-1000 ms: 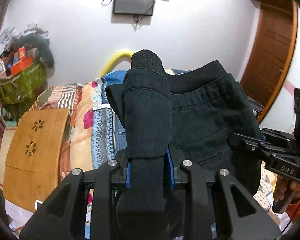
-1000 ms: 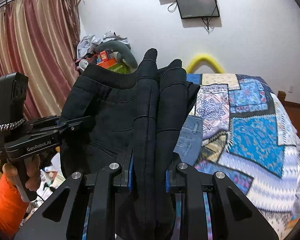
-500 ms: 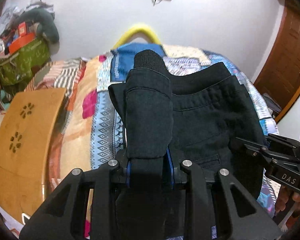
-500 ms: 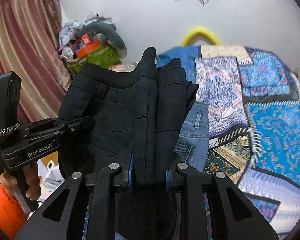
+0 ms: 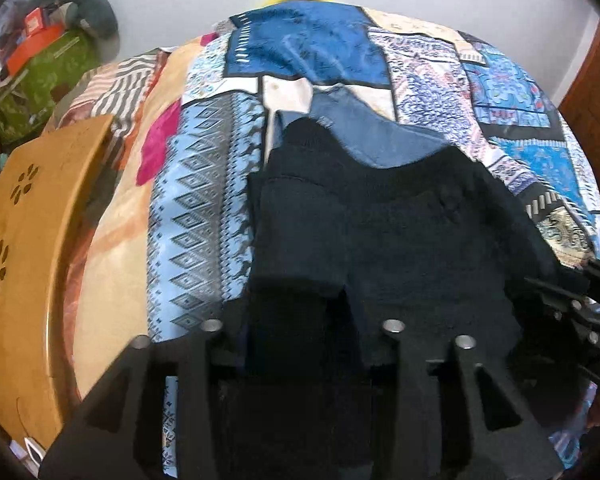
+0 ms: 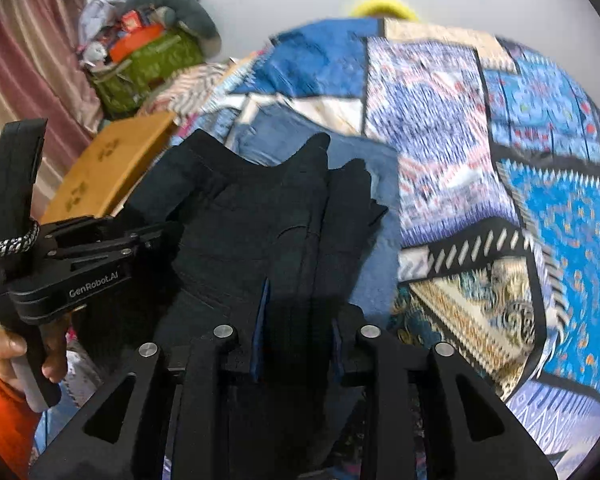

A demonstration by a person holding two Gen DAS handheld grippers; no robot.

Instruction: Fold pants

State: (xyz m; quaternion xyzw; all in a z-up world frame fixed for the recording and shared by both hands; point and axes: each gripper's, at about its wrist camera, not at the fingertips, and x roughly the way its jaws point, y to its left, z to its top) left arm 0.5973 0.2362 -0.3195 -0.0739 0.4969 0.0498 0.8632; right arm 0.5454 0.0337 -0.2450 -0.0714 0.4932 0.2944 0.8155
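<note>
The black pants (image 5: pixel 420 240) hang folded over the bed, their top edge over a pair of blue jeans (image 5: pixel 380 136). My left gripper (image 5: pixel 300 320) is opening: one fold of the black cloth still stands between its fingers, but the pads look clear of it. My right gripper (image 6: pixel 298 312) is also opening, and the black pants (image 6: pixel 240 208) still fill the gap between its blue pads. In the right wrist view the left gripper (image 6: pixel 160 236) reaches in from the left at the pants' edge, held by a hand (image 6: pixel 4 348) in an orange sleeve.
A patchwork quilt (image 5: pixel 204 200) covers the bed, with the blue jeans (image 6: pixel 380 220) lying on it. A curved wooden board (image 5: pixel 20 260) lies along the left side. A green bag (image 5: pixel 40 76) piled with clutter stands at the back left. A yellow hoop (image 6: pixel 380 6) shows at the bed's far end.
Both grippers have come down and tipped toward the bed with the pants. The wall screen has left the view. Both sets of jaws have spread, the left more.
</note>
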